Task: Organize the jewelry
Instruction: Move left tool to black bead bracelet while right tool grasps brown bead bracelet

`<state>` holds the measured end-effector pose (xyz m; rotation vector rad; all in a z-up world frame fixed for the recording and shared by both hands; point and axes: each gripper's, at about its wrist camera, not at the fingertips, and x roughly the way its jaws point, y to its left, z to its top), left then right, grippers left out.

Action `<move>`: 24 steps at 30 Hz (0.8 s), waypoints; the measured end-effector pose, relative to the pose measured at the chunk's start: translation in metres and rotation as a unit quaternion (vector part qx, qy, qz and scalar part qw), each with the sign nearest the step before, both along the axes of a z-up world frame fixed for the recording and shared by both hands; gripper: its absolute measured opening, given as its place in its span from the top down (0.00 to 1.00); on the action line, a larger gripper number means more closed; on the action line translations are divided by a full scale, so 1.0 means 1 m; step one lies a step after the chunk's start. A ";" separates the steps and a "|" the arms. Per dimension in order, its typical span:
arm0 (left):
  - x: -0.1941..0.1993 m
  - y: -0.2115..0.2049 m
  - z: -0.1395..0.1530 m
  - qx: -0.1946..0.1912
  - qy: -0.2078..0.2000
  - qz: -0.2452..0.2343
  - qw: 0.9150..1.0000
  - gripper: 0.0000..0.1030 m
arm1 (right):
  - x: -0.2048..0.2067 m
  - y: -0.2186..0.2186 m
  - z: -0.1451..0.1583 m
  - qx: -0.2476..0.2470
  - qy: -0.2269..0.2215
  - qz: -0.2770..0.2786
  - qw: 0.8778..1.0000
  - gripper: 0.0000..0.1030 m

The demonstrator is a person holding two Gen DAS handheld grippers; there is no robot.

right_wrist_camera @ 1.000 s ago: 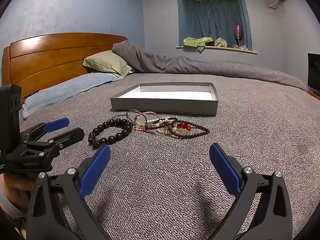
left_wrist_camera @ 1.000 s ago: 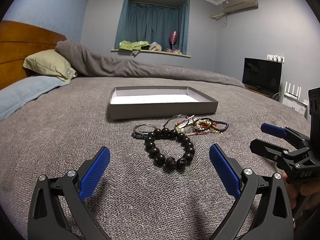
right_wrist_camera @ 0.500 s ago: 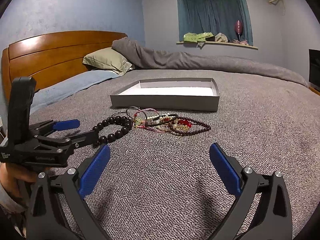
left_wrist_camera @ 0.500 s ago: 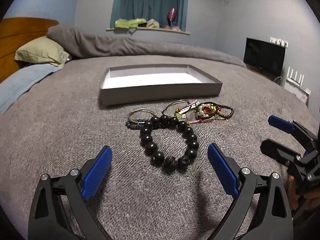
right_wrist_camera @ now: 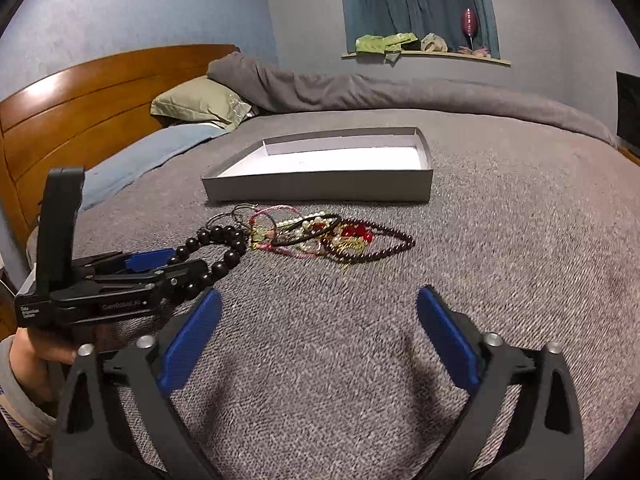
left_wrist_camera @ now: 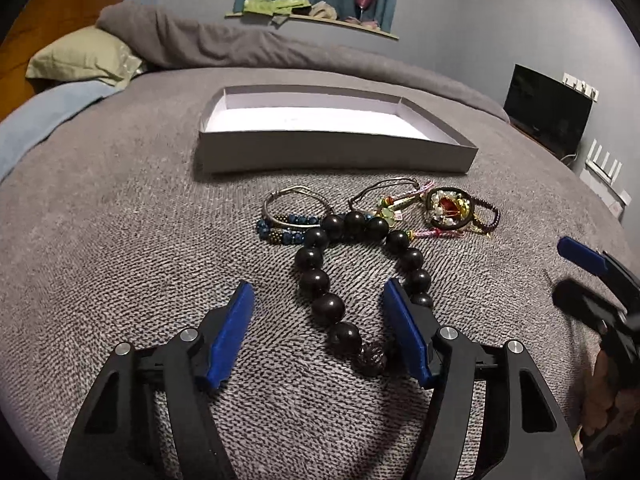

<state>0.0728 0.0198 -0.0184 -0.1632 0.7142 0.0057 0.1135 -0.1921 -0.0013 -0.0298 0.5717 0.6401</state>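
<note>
Jewelry lies heaped on the grey bedspread (left_wrist_camera: pixel 120 240) just before the open box (left_wrist_camera: pixel 336 152), and the dark bead bracelet (left_wrist_camera: pixel 352 276), judged limp and slippery, is straddled by the parted left gripper (left_wrist_camera: pixel 320 320), its near strand best pinched, while the right gripper (right_wrist_camera: pixel 316 336) is held agape.

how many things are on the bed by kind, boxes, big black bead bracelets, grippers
Shallow gray box: 1
Large dark bead bracelet: 1
Silver bangle with blue beads: 1
Small maroon bead bracelet: 1
Tangled cords and charms: too knotted to count
Grippers: 2, left gripper and right gripper
Total: 6, plus the tangle
</note>
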 end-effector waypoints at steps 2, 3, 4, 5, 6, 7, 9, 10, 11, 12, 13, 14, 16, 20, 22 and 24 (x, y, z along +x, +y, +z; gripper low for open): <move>0.000 0.003 0.000 -0.011 -0.001 -0.001 1.000 0.34 | 0.007 0.004 0.001 -0.021 -0.002 -0.008 1.000 0.29; -0.001 0.004 -0.001 -0.018 -0.003 -0.001 1.000 0.34 | 0.012 0.005 0.002 -0.032 -0.002 -0.013 0.999 0.32; -0.002 0.007 -0.001 -0.027 -0.006 -0.001 1.000 0.34 | 0.018 0.006 0.003 -0.036 0.003 -0.015 0.999 0.35; -0.002 0.007 -0.001 -0.029 -0.008 -0.002 1.000 0.34 | 0.022 0.006 0.003 -0.037 0.007 -0.015 0.999 0.36; -0.004 0.008 -0.001 -0.032 -0.010 -0.002 0.999 0.34 | 0.029 0.007 0.003 -0.040 0.015 -0.012 0.999 0.36; -0.005 0.006 -0.002 -0.031 -0.013 -0.002 0.999 0.34 | 0.034 0.009 0.003 -0.042 0.019 -0.007 0.999 0.36; -0.008 0.005 -0.002 -0.027 -0.018 -0.003 0.999 0.34 | 0.042 0.013 0.004 -0.056 0.020 -0.002 0.998 0.36; -0.009 0.004 -0.001 -0.025 -0.021 -0.003 0.999 0.35 | 0.046 0.015 0.003 -0.062 0.022 0.000 0.998 0.37; -0.009 0.004 -0.001 -0.026 -0.023 -0.003 0.999 0.35 | 0.051 0.017 0.002 -0.070 0.024 0.001 0.997 0.38; -0.009 0.005 -0.001 -0.029 -0.023 -0.004 0.999 0.35 | 0.054 0.019 0.001 -0.075 0.027 0.001 0.997 0.38; -0.010 0.006 -0.001 -0.034 -0.024 -0.004 0.999 0.35 | 0.059 0.021 0.000 -0.079 0.031 0.002 0.996 0.38; -0.011 0.008 -0.001 -0.040 -0.027 -0.003 0.999 0.35 | 0.062 0.022 -0.001 -0.081 0.034 0.004 0.996 0.39; -0.011 0.010 -0.001 -0.047 -0.028 -0.002 0.998 0.35 | 0.066 0.025 -0.002 -0.086 0.037 0.010 0.996 0.41; -0.009 0.008 -0.001 -0.044 -0.026 -0.002 0.999 0.35 | 0.070 0.037 -0.007 -0.108 0.035 0.029 0.993 0.48; -0.009 0.008 0.000 -0.045 -0.026 -0.002 0.999 0.35 | 0.068 0.043 -0.008 -0.121 0.028 0.041 0.991 0.57; -0.008 0.007 0.000 -0.044 -0.025 -0.002 0.999 0.35 | 0.067 0.047 -0.010 -0.130 0.024 0.048 0.990 0.73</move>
